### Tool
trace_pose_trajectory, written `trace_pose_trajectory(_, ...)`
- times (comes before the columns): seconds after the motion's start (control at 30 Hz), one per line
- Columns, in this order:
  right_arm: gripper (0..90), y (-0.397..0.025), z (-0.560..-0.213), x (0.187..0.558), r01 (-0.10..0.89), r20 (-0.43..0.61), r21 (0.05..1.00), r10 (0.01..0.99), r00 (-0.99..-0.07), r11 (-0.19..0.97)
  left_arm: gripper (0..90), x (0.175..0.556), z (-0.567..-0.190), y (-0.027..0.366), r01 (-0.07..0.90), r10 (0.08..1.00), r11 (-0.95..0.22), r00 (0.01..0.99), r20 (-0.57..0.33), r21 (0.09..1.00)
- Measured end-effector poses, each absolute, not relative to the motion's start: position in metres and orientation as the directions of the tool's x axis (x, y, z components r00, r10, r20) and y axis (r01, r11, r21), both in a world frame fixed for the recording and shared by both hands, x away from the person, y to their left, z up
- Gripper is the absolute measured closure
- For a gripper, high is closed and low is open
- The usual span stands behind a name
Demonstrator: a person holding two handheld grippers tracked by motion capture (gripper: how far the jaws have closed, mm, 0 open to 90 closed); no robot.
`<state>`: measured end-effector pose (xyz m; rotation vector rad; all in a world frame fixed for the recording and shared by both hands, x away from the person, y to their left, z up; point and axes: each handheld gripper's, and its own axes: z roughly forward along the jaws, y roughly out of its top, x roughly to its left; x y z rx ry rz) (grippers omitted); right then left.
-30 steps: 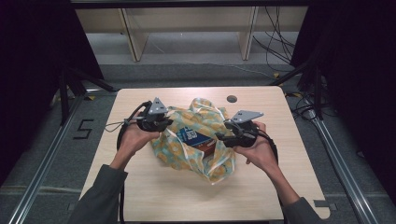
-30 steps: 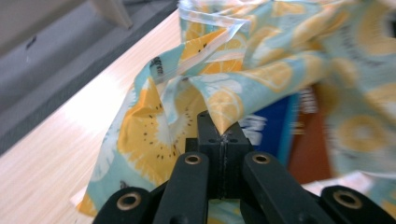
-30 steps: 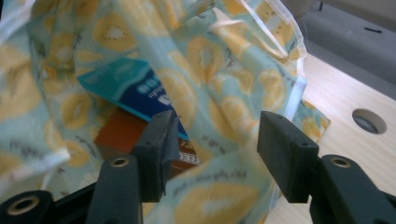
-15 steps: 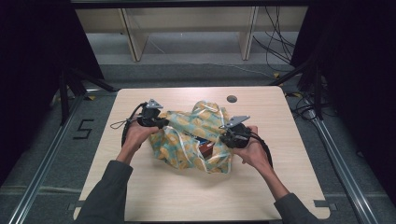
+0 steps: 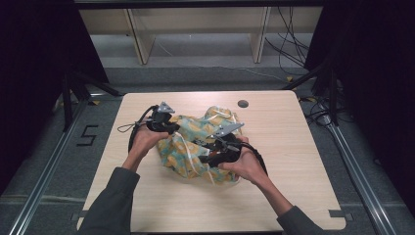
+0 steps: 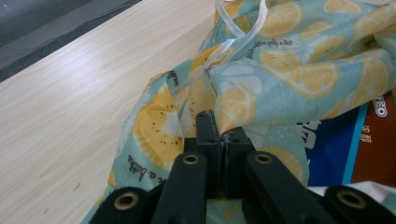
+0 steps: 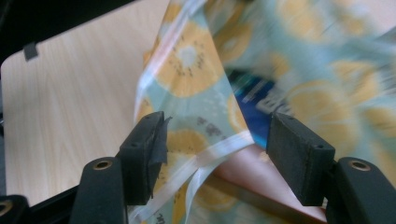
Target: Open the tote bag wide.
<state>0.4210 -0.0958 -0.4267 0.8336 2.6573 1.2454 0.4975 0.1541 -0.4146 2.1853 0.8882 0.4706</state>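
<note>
Near the middle of the worktop (image 5: 293,147) lies the lemon-print bag (image 5: 188,147), a crumpled teal sack covered in orange slices, with a pale ribbon drawstring (image 6: 243,32) trailing from its gathered edge. Inside it, through the opening, a blue packet (image 6: 327,149) shows beside a brown one (image 6: 378,140).

On the bag's left side the left gripper (image 6: 219,135) has its fingers pressed together on a fold of the fabric, pinching it tight just under the gathered hem. On the bag's right side the right gripper (image 7: 215,140) has its fingers spread wide, with a peak of the fabric and a strip of ribbon standing between them; neither finger touches the cloth, and that picture is blurred toward its right.

From above, both hands hold the grippers close in over the bag, the left one (image 5: 164,122) at its far-left edge, the right one (image 5: 208,152) over its near-right part, forearms in grey sleeves coming up from below.

Farther out, a small dark round inset (image 5: 243,104) sits in the worktop's far edge, well apart from the bag.
</note>
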Motion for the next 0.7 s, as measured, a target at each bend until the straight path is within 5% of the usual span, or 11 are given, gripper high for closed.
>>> trace_pose_trajectory(0.07,69.8,-0.092,-0.435,0.42,0.412,0.176,0.739,0.438,-0.882,0.533,87.6,0.501,-0.416,0.154,0.464,0.719,-0.501,0.693,0.053,0.731)
trace_pose_trajectory(0.2,89.4,-0.076,-0.441,0.396,0.34,0.184,0.747,0.313,-0.932,0.572,87.8,0.507,-0.416,0.15,0.459,0.722,-0.511,0.688,0.072,0.727)
trace_pose_trajectory(0.4,90.0,-0.04,-0.459,0.355,0.212,0.128,0.708,0.173,-0.977,0.674,87.9,0.514,-0.418,0.145,0.487,0.744,-0.499,0.664,0.067,0.717)
trace_pose_trajectory(0.7,90.0,-0.02,-0.495,0.343,0.134,0.078,0.598,0.109,-0.991,0.79,87.5,0.536,-0.446,0.159,0.575,0.815,-0.408,0.58,-0.002,0.709)
